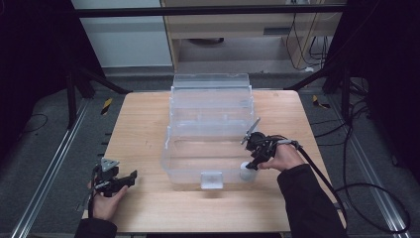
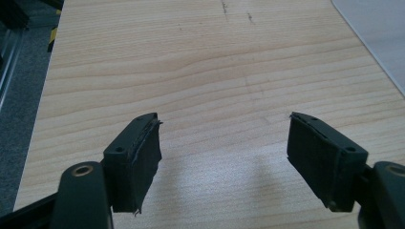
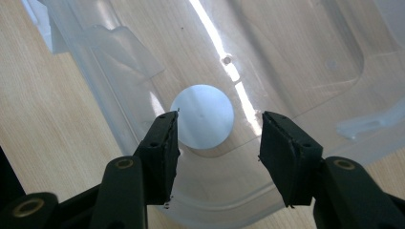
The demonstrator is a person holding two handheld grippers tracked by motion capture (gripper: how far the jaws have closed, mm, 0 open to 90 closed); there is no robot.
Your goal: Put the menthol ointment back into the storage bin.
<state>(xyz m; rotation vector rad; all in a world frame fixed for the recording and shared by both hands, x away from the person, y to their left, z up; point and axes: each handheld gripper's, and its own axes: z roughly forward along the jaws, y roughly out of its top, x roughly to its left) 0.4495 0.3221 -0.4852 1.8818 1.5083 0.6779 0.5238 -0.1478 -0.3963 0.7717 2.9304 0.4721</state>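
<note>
Placing step, near done: white cup [image 3: 202, 116] standing in the near right corner of the clear bin [image 1: 210, 148], right gripper [image 3: 218, 138] above it, jaws parted and off the cup, next to lift straight out; left gripper [image 2: 224, 143] wide, idle on table [image 2: 191, 62].

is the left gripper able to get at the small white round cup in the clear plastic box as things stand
Probably not without moving. The left gripper sits open over bare wooden table at the near left, while the small white round cup lies in the clear plastic box's near right corner, under the right gripper, with the box wall between.
</note>
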